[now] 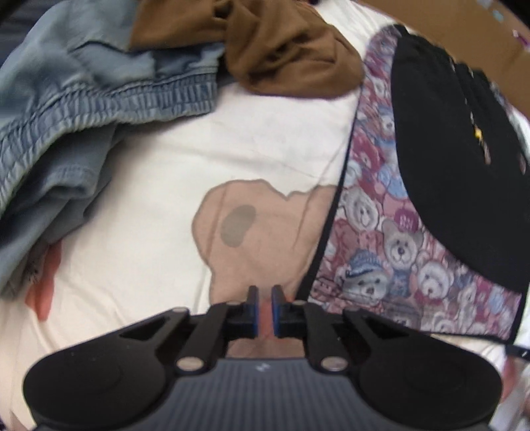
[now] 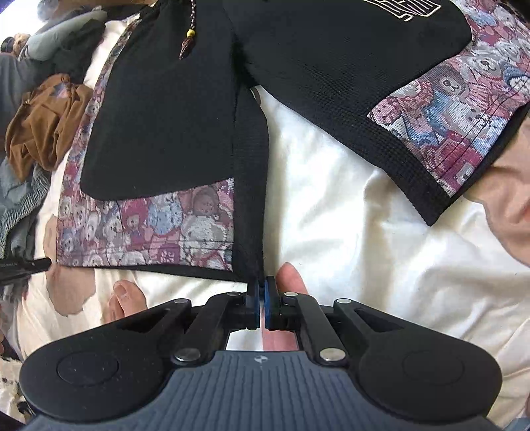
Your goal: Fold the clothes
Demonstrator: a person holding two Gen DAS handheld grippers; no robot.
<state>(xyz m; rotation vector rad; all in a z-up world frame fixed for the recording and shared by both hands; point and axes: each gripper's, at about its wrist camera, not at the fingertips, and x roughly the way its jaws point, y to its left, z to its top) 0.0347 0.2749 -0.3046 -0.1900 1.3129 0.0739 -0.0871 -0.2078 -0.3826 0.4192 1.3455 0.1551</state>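
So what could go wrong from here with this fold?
The right gripper pinches only the very corner of the black bear-print shorts, so the hem may slip out when lifted. The left gripper looks closed on nothing beside the shorts, leaving that side unsupported. The drawstring tassel could get folded inside.

The black hoodie's white chest print [image 2: 402, 8] is cut off by the top edge, unreadable.

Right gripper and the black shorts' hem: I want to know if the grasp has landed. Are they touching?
Touching. The right wrist view shows the right gripper nearly shut, its fingertips pinching the bottom hem corner of the black shorts.
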